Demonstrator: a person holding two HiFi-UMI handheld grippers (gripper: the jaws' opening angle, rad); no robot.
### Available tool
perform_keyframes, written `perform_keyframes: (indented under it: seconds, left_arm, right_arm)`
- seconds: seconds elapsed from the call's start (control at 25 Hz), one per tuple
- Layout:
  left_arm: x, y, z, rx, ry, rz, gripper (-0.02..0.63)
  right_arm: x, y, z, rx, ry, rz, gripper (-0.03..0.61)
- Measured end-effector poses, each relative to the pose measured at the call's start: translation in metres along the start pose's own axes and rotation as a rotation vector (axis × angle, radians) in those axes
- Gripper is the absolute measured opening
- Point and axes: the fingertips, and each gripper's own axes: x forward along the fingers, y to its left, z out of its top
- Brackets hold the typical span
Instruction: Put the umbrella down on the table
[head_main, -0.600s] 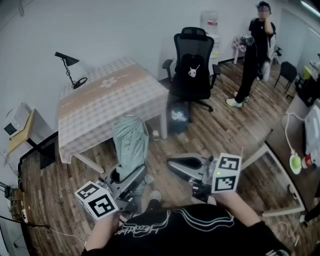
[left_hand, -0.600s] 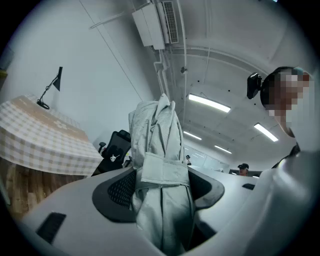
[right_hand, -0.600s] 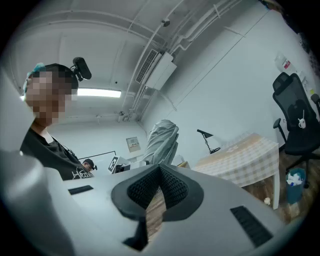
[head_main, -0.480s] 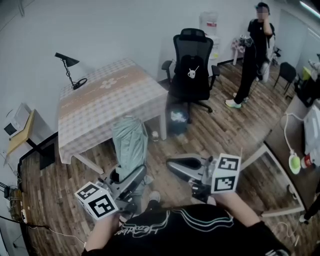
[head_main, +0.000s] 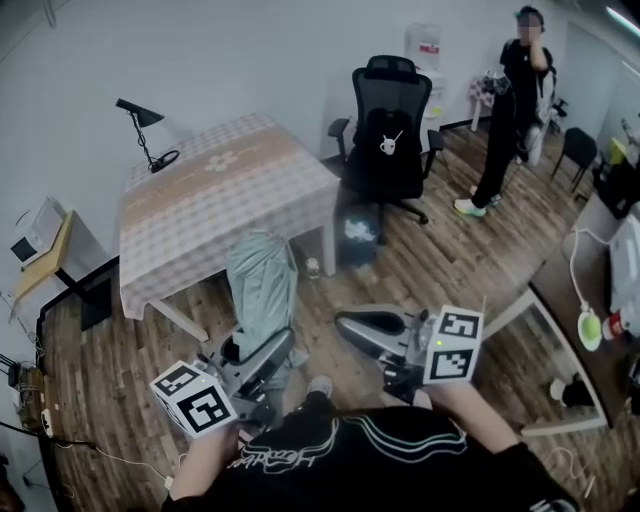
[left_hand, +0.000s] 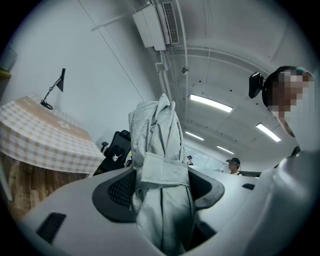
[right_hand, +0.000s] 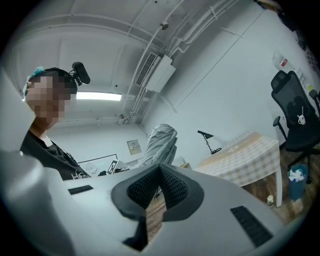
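A folded pale grey-green umbrella (head_main: 260, 285) stands upright in my left gripper (head_main: 255, 365), low at the left above the wooden floor. In the left gripper view the jaws are shut on the umbrella (left_hand: 162, 165) just below its fastening strap. The left gripper (left_hand: 162, 192) points towards the table (head_main: 230, 190), which has a checked cloth and stands ahead at some distance. My right gripper (head_main: 345, 325) hangs to the right of the umbrella, apart from it. In the right gripper view its pads (right_hand: 172, 185) meet with nothing between them, and the umbrella (right_hand: 160, 140) shows beyond.
A black desk lamp (head_main: 145, 130) stands on the table's far left corner. A black office chair (head_main: 388, 140) is right of the table, with a small bin (head_main: 355, 235) beside it. A person (head_main: 510, 110) stands at the back right. A second desk (head_main: 590, 310) is at the right.
The head view has shifted slightly. Both grippers and the umbrella keep their places.
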Motion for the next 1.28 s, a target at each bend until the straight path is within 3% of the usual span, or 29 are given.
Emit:
perform_keyframes:
  seconds: [0.68,1.0,1.28]
  left_arm:
    - [0.034,0.051,0.0,-0.065,0.03,0.031,0.275]
    - [0.069,0.096,0.015,-0.09,0.062,0.031,0.275]
    - [0.12,0.15,0.051,-0.117,0.089,0.007,0.275]
  right_arm:
    - [0.008,-0.062,-0.002,0.069,0.005,-0.049,0.012]
    - [0.026,-0.115,0.009,0.109,0.001,-0.093,0.012]
    - [0.051,-0.181,0.037,0.135,-0.006,-0.152,0.012]
